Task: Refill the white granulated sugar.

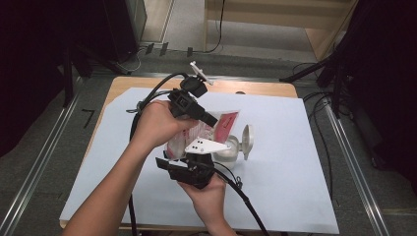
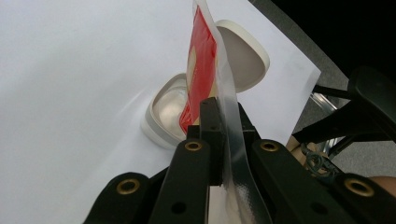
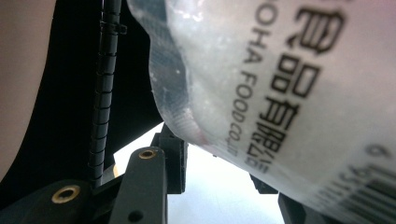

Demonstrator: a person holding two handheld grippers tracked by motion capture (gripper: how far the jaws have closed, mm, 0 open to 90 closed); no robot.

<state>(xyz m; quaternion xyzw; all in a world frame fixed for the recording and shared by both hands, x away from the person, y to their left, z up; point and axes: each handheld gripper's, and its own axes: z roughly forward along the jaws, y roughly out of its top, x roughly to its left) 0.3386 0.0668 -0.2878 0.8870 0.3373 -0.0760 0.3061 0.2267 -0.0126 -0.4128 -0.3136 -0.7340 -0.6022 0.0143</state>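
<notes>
A: L side first, what's seen?

B: The left gripper [image 1: 209,119] is held above the white sheet [image 1: 295,162] by the left hand [image 1: 155,123]. In the left gripper view its jaws are pressed together on the clear edge of the red-and-clear pouch [image 2: 201,70], which is held edge-on and upright.

A: And below the pouch?

B: A small white container [image 2: 163,114] w/ its hinged lid [image 2: 245,56] swung open is seen on the sheet, just behind the pouch's lower end.

A: Middle of the table?

B: The pouch [image 1: 206,129] is held up off the table betw. both grippers, just beside the container [image 1: 228,150], approx. mid-sheet.

A: R side?

B: The right gripper [image 1: 172,164] is gripped by the right hand [image 1: 209,191] at the pouch's near end. In the right gripper view the printed plastic [image 3: 280,93] is seen betw. the jaws; whether it's actually pinched can't be told.
</notes>
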